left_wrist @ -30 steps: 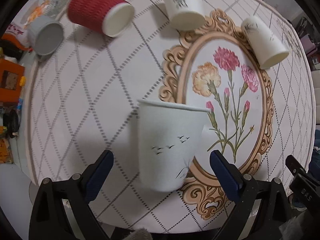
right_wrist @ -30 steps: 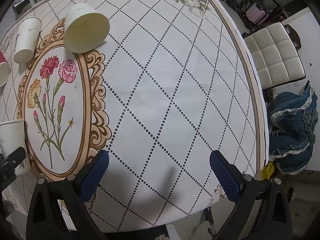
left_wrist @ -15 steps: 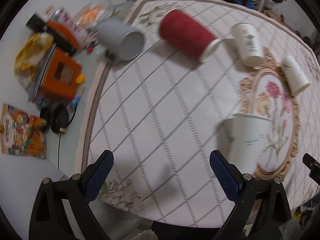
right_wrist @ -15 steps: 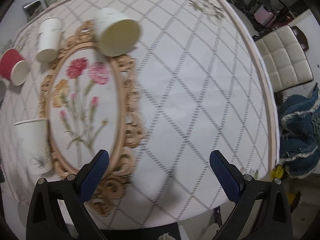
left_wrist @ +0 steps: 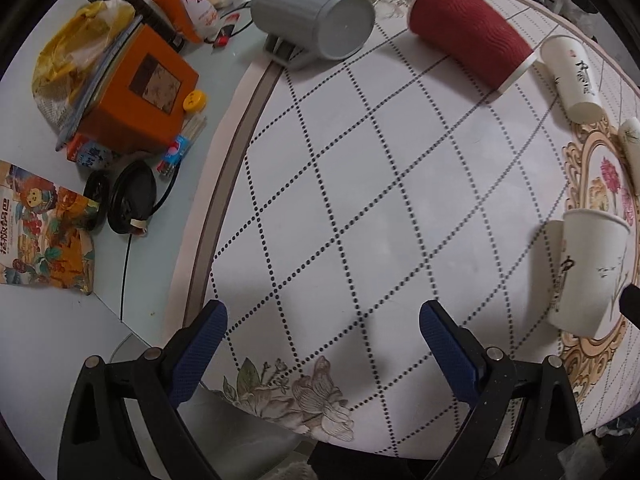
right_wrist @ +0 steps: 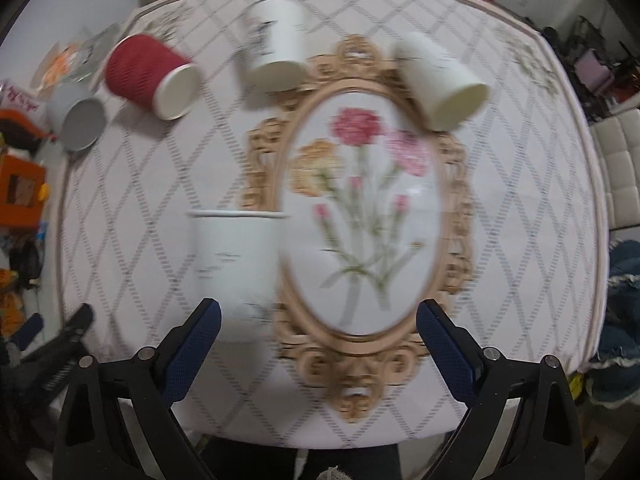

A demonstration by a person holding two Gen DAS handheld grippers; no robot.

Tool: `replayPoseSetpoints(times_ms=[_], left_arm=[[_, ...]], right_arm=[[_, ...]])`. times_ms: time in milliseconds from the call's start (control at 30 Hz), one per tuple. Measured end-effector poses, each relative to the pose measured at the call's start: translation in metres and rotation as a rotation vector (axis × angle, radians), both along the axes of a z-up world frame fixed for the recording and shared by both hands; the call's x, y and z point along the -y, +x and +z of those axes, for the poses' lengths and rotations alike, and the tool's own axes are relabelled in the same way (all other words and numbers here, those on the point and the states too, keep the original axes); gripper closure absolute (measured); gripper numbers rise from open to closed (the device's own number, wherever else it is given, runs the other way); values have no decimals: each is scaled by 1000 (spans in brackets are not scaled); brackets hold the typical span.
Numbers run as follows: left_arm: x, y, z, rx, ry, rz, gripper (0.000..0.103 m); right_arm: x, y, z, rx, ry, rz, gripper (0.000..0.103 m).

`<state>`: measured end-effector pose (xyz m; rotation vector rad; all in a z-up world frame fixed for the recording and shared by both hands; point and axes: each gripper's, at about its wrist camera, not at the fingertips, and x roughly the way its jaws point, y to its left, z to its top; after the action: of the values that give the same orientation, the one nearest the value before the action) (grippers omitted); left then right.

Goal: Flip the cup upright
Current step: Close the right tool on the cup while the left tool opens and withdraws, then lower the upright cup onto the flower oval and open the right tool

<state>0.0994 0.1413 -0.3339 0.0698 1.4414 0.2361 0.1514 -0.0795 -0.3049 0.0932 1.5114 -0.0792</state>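
Both pairs of blue-padded fingers stand wide apart with nothing between them. The left gripper (left_wrist: 323, 334) hangs over bare diamond-checked tablecloth (left_wrist: 360, 184), and the right gripper (right_wrist: 318, 330) hangs over the near end of the printed oval gold-framed carnation picture (right_wrist: 360, 216), which serves as the landmark here.

A white paper cup with a faint bird print (right_wrist: 236, 268) stands upright, mouth up, touching the left edge of that oval (so one flip looks finished). The step in hand, as I judge it, is choosing the next cup.

Four remain on their sides:
- a plain white paper cup (right_wrist: 440, 80) at the far right rim of the oval
- a white paper cup with black ink marks (right_wrist: 276, 54) at its far left rim
- a red ribbed paper cup (right_wrist: 150, 74) farther left of the oval
- a grey ribbed cup (left_wrist: 312, 24) farthest left, at the cloth's edge

The next move likely calls for reaching forward, closing across a lying cup's wall, then rotating it mouth-up. The right wrist view is blurred, so fine detail is uncertain.
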Motion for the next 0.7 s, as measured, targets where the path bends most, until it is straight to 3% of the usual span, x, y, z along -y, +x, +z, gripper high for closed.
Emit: replayPoseSetpoints(times_ms=[200,467,567,700], left_arm=[[-8,2,-11,-22,-22,-9,5],[-11,6,-21,-33,-41,-30,5],[-12,7,-22,-38,-45,-34,5],[-11,7,-23,-40,-44,-57,5]], right_arm=[[-25,13,-12,-25,-3,-4,8],[-30,27,-38,-103,-1,-33,22],[-31,29,-48,-143,18,-33,38],[-35,26,-50,-134,23,-27,39]])
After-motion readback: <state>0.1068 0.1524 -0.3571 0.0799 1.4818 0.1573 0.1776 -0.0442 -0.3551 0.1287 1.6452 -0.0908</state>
